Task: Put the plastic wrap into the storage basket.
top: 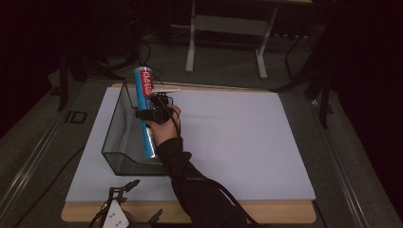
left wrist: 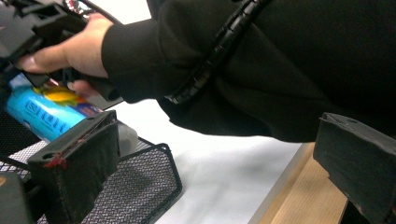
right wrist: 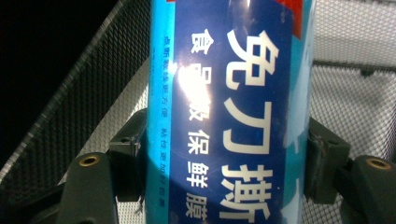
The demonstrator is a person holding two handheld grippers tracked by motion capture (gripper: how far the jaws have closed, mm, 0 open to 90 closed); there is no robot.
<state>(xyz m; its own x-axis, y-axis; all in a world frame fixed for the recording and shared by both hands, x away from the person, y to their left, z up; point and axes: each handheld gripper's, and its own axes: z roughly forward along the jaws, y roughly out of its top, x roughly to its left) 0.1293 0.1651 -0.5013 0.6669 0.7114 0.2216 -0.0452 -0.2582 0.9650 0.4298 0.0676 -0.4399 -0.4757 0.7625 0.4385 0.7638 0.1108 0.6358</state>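
Tube: a long blue tube (top: 145, 111) sat in the right gripper (top: 153, 110), tilted, its low end inside the basket (top: 114, 142) and its top end above the basket's far rim.
Right fingers: closed on the tube at its middle, 1 pad (right wrist: 327, 161) pressed on each side, as the right gripper view showed.
Left gripper: the left gripper (top: 124, 202) was at the near edge of the bench, in front of the basket; its 2 fingers (left wrist: 77, 168) stood wide apart with nothing between them.
Basket: black wire mesh, on the left part of the white sheet (top: 228, 142); its mesh walls closed in on the tube's low end on both sides.
In the way: the right sleeve (left wrist: 243, 65) crossed in front of the left gripper's camera and hid most of the bench beyond; a ribbed cable (left wrist: 210, 56) ran over it.
Around: the wooden bench (top: 285, 211) edge showed under the sheet; table legs (top: 225, 38) stood on the floor behind.
Writing: large white Chinese characters on a dark blue band, "免刀撕" and, smaller, "食品级保鲜膜".
Top label: a red band with white letters, too small to read in the high view.
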